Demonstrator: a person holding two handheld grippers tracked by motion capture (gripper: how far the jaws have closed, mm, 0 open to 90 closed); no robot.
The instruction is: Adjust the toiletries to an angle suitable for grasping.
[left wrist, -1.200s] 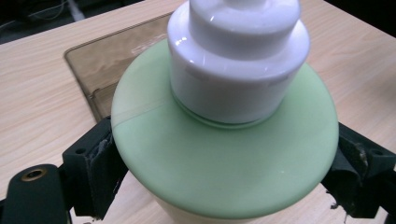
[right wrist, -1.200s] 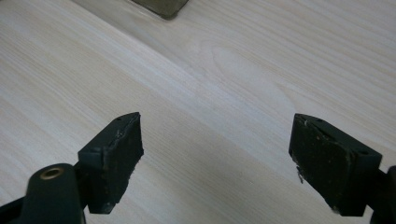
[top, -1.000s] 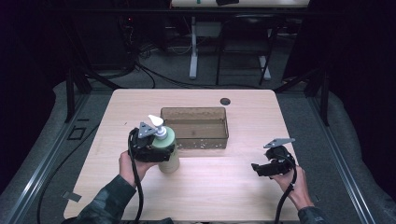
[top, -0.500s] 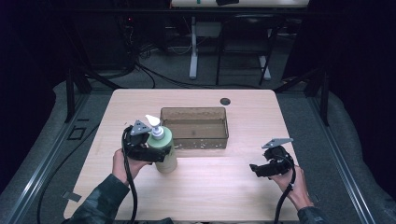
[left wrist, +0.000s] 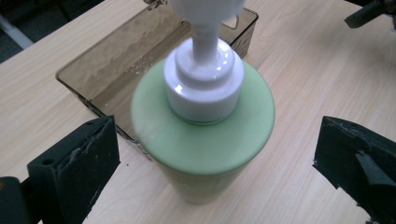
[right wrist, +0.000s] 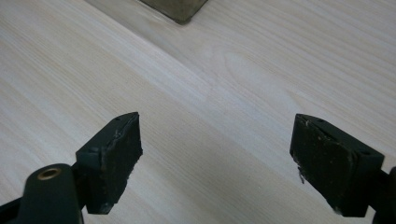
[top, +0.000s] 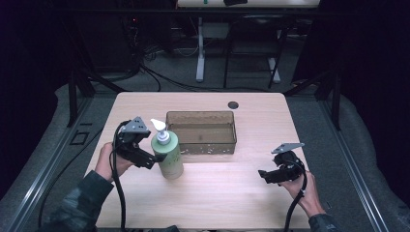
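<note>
A pale green pump bottle (top: pixel 169 158) with a white pump head (top: pixel 158 126) stands upright on the wooden table, just left of the front corner of a brown see-through bin (top: pixel 200 145). My left gripper (top: pixel 153 157) is at the bottle's left side. Its jaws have just been opening and now stand wide. In the left gripper view the bottle (left wrist: pixel 203 140) sits between the pads (left wrist: pixel 79 158) with a gap on both sides. My right gripper (top: pixel 263 175) hovers low over bare table at the front right, open with nothing between its fingers (right wrist: pixel 116 154).
The bin's interior (left wrist: pixel 116 60) looks bare apart from specks. A small dark round hole (top: pixel 233 105) marks the table's far side. Table legs and cables stand on the floor beyond the far edge. Bare wood (top: pixel 217 193) spreads between my hands.
The left gripper has let go of the bottle and drawn back to the left and slightly up, jaws wider. The bottle stays standing. The right gripper has not moved.
</note>
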